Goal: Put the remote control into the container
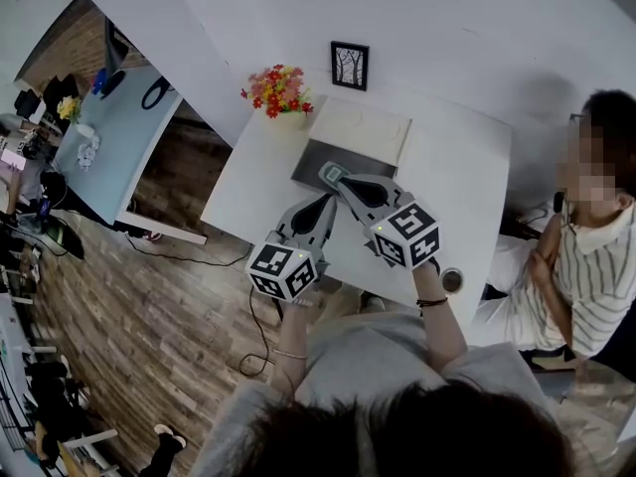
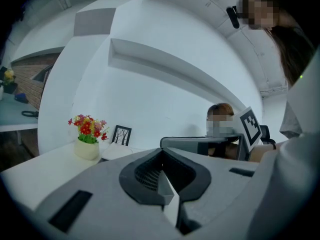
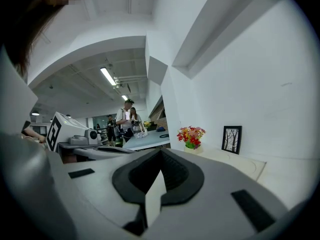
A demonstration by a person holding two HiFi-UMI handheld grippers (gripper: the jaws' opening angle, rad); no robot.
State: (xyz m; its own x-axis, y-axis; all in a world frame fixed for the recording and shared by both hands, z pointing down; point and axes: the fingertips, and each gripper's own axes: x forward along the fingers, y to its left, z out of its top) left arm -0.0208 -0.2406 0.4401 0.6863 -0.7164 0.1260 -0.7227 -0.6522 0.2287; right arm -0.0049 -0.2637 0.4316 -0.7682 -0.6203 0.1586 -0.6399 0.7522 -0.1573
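- The left gripper (image 1: 324,201) is held above the near part of the white table (image 1: 452,162). In the left gripper view its jaws are pressed together, with nothing between them.
- The right gripper (image 1: 336,177) lies just beside it, slightly further forward. Its tip is over the near edge of the grey container (image 1: 316,155). In the right gripper view its jaws are also closed together, and no object shows between them.
- In the head view a small pale, greenish-edged piece (image 1: 329,173) sits right at the right gripper's tip, over the container. It is too small to tell whether this is the remote control, and no other view shows a remote.
- A cream board (image 1: 366,127) lies touching the container's far side.
- A pot of red and yellow flowers (image 1: 278,89) and a small framed picture (image 1: 349,65) stand at the wall.
- A person in a striped shirt (image 1: 586,266) sits at the table's right.
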